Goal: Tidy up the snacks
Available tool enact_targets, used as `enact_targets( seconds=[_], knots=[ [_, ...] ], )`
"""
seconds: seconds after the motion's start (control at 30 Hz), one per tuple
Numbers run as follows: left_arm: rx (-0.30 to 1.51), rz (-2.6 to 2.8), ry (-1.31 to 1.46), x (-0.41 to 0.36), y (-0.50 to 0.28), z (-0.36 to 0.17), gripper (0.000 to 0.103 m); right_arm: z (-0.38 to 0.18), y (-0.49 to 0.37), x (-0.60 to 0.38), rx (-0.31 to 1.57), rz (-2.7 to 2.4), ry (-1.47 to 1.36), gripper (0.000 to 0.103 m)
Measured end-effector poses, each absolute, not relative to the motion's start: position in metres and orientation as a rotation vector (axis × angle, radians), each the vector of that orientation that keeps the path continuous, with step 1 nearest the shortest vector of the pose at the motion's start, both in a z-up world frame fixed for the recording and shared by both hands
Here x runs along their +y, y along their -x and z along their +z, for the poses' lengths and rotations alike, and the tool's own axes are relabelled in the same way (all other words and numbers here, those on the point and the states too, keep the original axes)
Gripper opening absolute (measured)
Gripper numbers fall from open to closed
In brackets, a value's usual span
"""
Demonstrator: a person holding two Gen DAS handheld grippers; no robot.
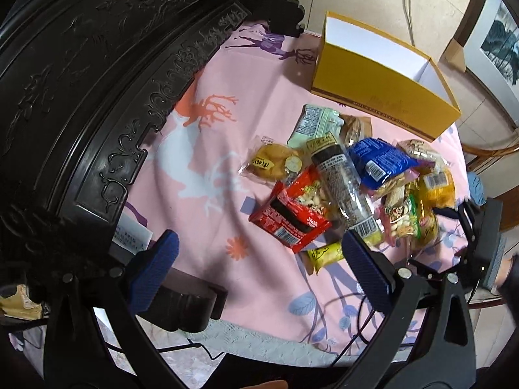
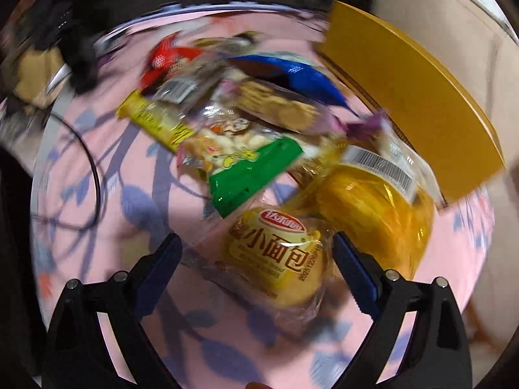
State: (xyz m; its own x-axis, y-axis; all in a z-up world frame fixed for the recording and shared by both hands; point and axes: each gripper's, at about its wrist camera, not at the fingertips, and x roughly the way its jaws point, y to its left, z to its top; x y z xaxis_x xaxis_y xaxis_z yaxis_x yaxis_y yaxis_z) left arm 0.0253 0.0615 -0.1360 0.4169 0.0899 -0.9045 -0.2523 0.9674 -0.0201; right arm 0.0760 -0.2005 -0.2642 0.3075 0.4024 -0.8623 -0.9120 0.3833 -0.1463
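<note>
A pile of snack packs lies on a pink patterned sheet (image 1: 207, 214). In the left wrist view it holds a red packet (image 1: 292, 217), a dark tube pack (image 1: 343, 184), a blue pack (image 1: 379, 162), a bun pack (image 1: 275, 162) and a small yellow bar (image 1: 324, 254). An open yellow box (image 1: 373, 97) stands behind the pile. My left gripper (image 1: 261, 238) hangs open just short of the red packet. My right gripper (image 2: 256, 243) is open, with a small bread pack (image 2: 279, 259) lying between its fingers, untouched. Beyond are a yellow-orange pack (image 2: 373, 214) and a green-edged nut bag (image 2: 243, 162).
A dark carved wooden headboard (image 1: 97, 97) curves along the left. A dark wooden block (image 1: 188, 301) and a white card (image 1: 133, 233) lie near the left finger. A black cable (image 2: 90, 162) loops over the sheet. The yellow box (image 2: 405, 81) is at the right.
</note>
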Motion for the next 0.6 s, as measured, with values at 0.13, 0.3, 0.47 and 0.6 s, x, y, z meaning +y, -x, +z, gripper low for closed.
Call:
enact_targets(
  seconds=[0.13,0.3,0.47,0.6],
  knots=[
    [1.103,0.202,0.114,0.05,-0.022,-0.143,0.101,-0.264,-0.088,-0.203,0.852,1.039,0.721,0.085],
    [1.054,0.124,0.035,0.033,-0.028,-0.162,0.101,-0.253,-0.092,-0.214,0.861,0.958,0.696,0.062],
    [1.077,0.081,-0.124,0.019,-0.045,-0.201,0.101,-0.25,-0.07,-0.214,0.893,0.861,0.603,0.059],
    [1.093,0.088,-0.165,0.021,-0.062,-0.229,0.101,-0.25,-0.053,-0.218,0.928,0.772,0.491,0.059]
  ],
)
